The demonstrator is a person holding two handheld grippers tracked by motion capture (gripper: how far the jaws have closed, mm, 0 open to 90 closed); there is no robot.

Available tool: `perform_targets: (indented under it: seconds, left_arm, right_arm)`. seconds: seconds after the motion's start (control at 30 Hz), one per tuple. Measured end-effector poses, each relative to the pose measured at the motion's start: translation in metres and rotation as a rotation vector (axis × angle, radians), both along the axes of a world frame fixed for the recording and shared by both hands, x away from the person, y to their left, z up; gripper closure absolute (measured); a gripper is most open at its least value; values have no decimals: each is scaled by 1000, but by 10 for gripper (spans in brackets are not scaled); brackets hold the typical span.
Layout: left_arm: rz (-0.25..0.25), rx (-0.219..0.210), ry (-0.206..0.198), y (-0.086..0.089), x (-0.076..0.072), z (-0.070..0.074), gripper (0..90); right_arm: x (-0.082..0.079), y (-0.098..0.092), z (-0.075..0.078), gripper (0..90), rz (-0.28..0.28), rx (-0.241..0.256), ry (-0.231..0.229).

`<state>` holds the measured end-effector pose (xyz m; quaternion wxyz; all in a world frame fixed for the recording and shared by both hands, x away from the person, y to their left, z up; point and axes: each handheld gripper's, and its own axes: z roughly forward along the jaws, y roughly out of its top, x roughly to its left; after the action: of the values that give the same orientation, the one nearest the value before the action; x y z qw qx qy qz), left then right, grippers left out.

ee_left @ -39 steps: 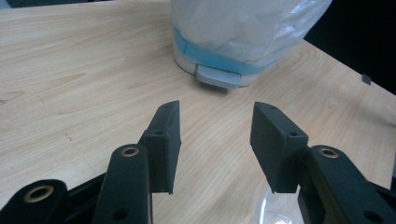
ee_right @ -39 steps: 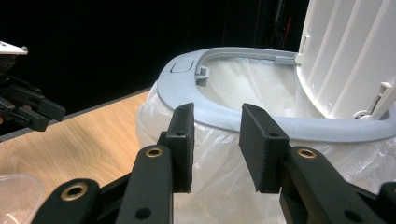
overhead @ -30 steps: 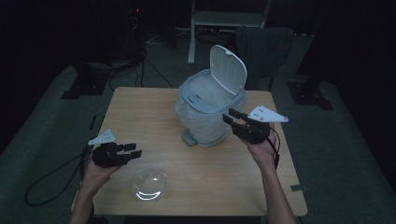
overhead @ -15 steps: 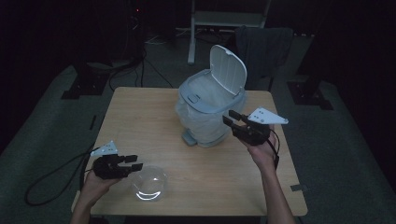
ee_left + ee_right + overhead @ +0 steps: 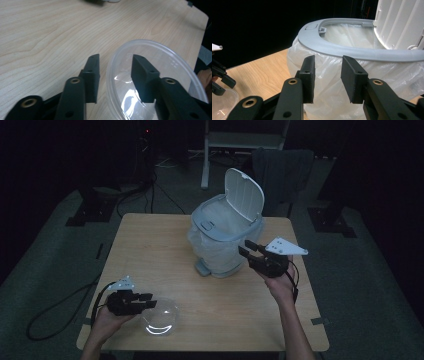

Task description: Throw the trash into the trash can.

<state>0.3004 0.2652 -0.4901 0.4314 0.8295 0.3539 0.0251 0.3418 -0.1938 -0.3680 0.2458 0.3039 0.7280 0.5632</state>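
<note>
A clear plastic bowl (image 5: 161, 317) sits upright on the wooden table (image 5: 155, 245) near its front left corner. My left gripper (image 5: 149, 303) is open and straddles the bowl's near rim. In the left gripper view, one jaw of the left gripper (image 5: 115, 58) is outside the bowl (image 5: 172, 58) and the other is inside, not pinching. A grey pedal bin (image 5: 225, 242) with a white liner stands mid-table, its lid (image 5: 245, 195) raised. My right gripper (image 5: 248, 251) is open, empty, and hovers beside the bin's right side. Seen along the right gripper (image 5: 328, 58), the bin (image 5: 332, 47) is just past its jaws.
A dark chair (image 5: 282, 167) and a white frame stand beyond the table's far edge. A cable (image 5: 60, 312) trails from the left gripper over the table's left edge to the floor. Bare wood lies between the bowl and the bin.
My left gripper has moved toward the front edge and right, reaching the bowl so its jaws now straddle the rim. The right gripper has stayed by the bin.
</note>
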Motion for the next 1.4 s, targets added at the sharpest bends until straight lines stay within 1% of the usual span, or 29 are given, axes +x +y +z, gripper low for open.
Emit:
perform_targets:
  seconds: [0.03, 0.17, 0.2, 0.23, 0.47, 0.63, 0.97, 1.03, 1.1, 1.17, 1.23, 1.3, 1.4]
  left_arm:
    - [4, 1, -6, 0, 0, 0, 653]
    - [15, -1, -22, -2, 2, 1, 710]
    - [16, 0, -31, -4, 3, 1, 710]
    - [15, 1, -35, -5, 4, 2, 745]
    - [12, 11, -57, -13, 9, 3, 811]
    - [15, 17, -68, -17, 12, 3, 823]
    - [43, 3, -89, -19, 19, 3, 831]
    - [57, 5, -102, -23, 24, 3, 830]
    - [63, -1, -106, -26, 28, 3, 826]
    - [69, 2, -107, -29, 33, 2, 823]
    - [66, 5, -111, -33, 36, 2, 816]
    - [58, -5, -116, -37, 39, 5, 800]
    - [50, -13, -128, -35, 39, 11, 760]
  right_arm:
    - [0, -1, -1, 631, 0, 1, -2]
    - [0, -1, -2, 631, -1, 1, 2]
    - [0, -1, -2, 631, 0, 1, 1]
    - [-1, 0, -3, 630, 0, 2, 3]
    - [-1, -1, -4, 631, -1, 3, 5]
    - [-1, -1, -5, 631, -1, 2, 6]
    - [0, 2, -7, 632, 4, -3, 13]
    - [0, 4, -9, 632, 9, -6, 15]
    - [0, 6, -10, 632, 13, -10, 18]
    - [0, 8, -12, 632, 19, -15, 20]
    - [0, 11, -14, 631, 26, -21, 24]
    - [0, 13, -16, 631, 30, -29, 28]
    - [-1, 14, -19, 630, 35, -33, 32]
